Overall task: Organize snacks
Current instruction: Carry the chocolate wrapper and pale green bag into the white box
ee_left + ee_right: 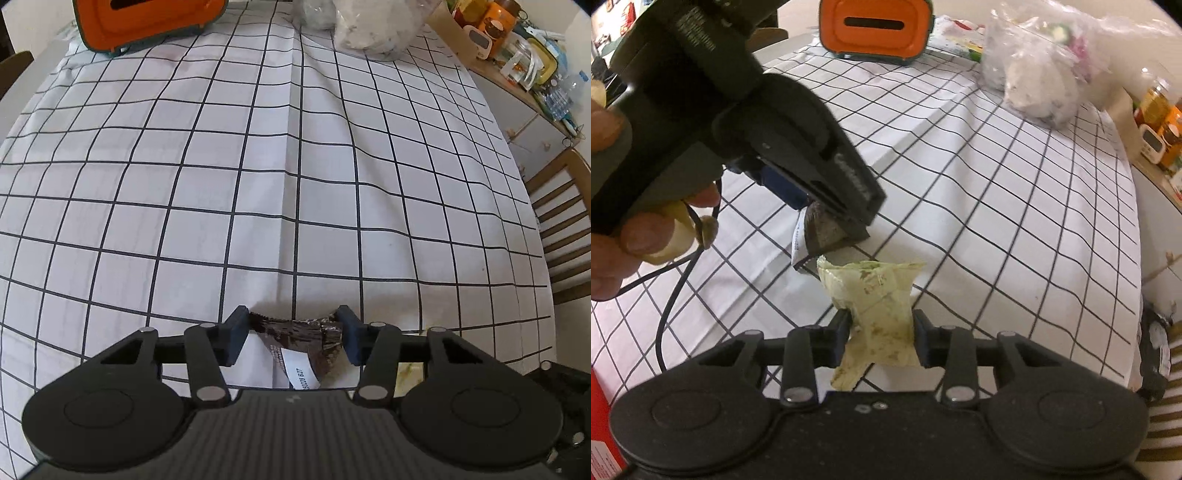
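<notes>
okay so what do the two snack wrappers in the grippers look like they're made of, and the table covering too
Dark wrapper: likely metallised foil-plastic; it glints silver where crumpled and carries a white printed label.
Pale green wrapper: looks like thin matte plastic film, possibly paper-lined; it is pinched into soft creases without shine.
Tablecloth: probably woven fabric, matte white with black grid lines; it shows a pressed fold crease and gentle ripples.
</notes>
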{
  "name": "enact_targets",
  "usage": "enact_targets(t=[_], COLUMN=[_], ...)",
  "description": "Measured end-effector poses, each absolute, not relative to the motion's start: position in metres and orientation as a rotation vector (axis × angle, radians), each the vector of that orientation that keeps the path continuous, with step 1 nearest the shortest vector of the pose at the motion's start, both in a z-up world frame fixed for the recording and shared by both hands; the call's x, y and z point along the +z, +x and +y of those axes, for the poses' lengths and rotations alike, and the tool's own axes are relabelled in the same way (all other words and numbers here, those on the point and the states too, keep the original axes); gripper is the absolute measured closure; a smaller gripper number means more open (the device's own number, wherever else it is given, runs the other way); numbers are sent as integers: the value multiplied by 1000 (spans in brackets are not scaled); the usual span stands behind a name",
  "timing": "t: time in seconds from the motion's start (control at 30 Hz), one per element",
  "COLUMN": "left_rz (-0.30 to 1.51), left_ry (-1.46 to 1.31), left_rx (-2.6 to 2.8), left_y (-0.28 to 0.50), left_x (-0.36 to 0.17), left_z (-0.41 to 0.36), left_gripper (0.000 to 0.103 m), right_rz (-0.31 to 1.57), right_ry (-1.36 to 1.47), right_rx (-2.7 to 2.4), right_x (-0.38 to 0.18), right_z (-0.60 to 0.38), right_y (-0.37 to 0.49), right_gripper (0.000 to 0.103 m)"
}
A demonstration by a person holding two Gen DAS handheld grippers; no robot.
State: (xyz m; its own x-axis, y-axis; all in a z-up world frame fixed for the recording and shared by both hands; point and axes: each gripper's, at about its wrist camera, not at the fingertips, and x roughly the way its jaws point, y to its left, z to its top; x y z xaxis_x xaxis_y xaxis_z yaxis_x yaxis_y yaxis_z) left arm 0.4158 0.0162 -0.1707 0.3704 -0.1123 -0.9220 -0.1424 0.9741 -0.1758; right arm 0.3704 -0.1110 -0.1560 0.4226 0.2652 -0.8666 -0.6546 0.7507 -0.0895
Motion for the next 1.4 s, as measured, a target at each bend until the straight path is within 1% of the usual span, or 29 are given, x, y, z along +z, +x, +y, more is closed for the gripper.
enact_targets(t=[0.17, 0.4, 0.9, 1.17, 1.4], left_rz=[1190, 1190, 1124, 1100, 1098], left_ry=[-233, -294, -274, -240, -211], left_rx=[34, 48, 53, 59, 42], left_y=[413, 402, 352, 310, 271], left_x=[-169, -162, -95, -61, -41], left_z=[18, 30, 34, 31, 24], left_gripper=[57, 57, 57, 57, 56], right_rz=[979, 968, 924, 889, 885], right_ry=[-415, -348, -233, -169, -121], right_rx=[568, 540, 537, 558, 579], right_x=[-153, -141, -89, -60, -44], right_z=[-118, -127, -146, -159, -168], right_y=[367, 361, 321, 287, 256], right_gripper=[68, 69, 69, 69, 69])
